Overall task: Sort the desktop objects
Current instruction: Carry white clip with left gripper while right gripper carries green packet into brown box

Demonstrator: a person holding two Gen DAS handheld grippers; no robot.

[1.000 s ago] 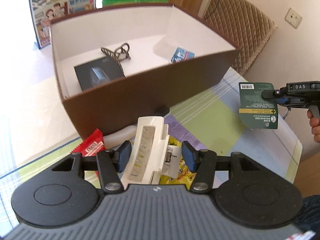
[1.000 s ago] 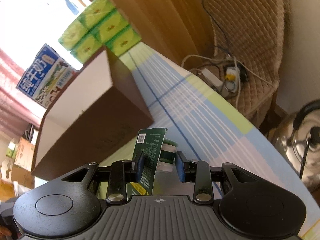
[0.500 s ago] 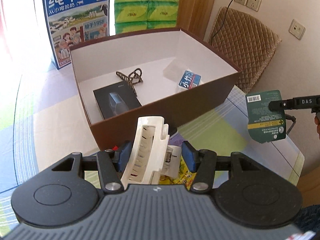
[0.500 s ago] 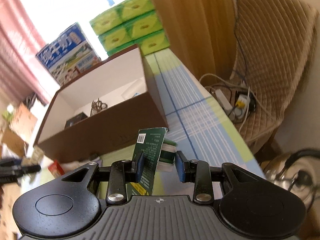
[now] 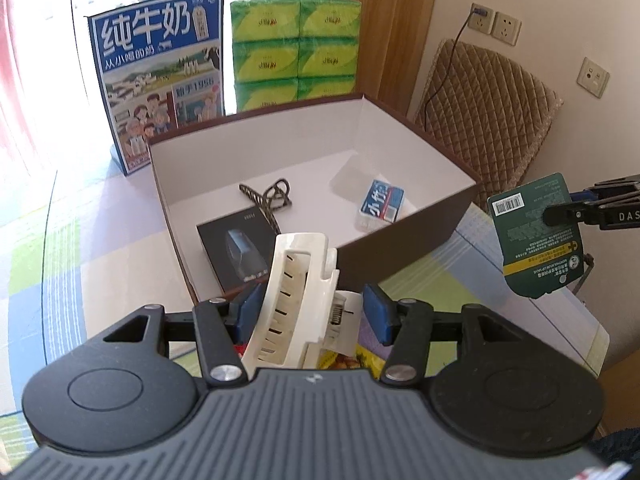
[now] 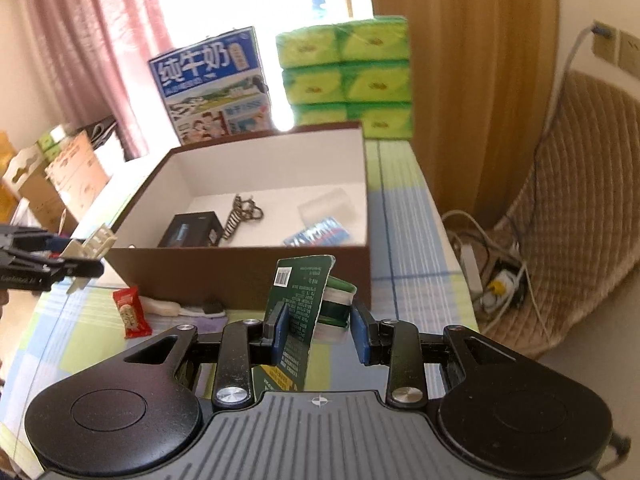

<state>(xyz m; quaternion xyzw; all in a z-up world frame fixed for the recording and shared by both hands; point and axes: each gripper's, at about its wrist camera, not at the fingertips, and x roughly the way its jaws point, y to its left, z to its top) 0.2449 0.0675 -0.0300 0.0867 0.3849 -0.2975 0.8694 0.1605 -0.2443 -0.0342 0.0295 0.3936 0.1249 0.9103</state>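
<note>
An open brown box (image 5: 400,236) with a white inside holds a black carton (image 5: 236,248), a striped hair clip (image 5: 272,196) and a blue tissue packet (image 5: 382,202). My left gripper (image 5: 310,308) is shut on a white claw clip (image 5: 296,292), held above the box's near wall. My right gripper (image 6: 318,328) is shut on a green carded package (image 6: 300,304), in the air just outside the box's right front corner. The left wrist view shows that green package (image 5: 536,236) to the right of the box. The white clip (image 6: 94,244) appears at the left of the right wrist view.
A red snack packet (image 6: 130,312) and a toothbrush (image 6: 180,310) lie on the checked tablecloth in front of the box. Behind the box stand a milk carton case (image 5: 160,76) and stacked green tissue packs (image 5: 296,52). A quilted chair (image 5: 488,120) is beyond the table's right edge.
Both grippers have risen with their loads. The left one now looks down into the box from above its near wall. The right one has turned to face the box.
</note>
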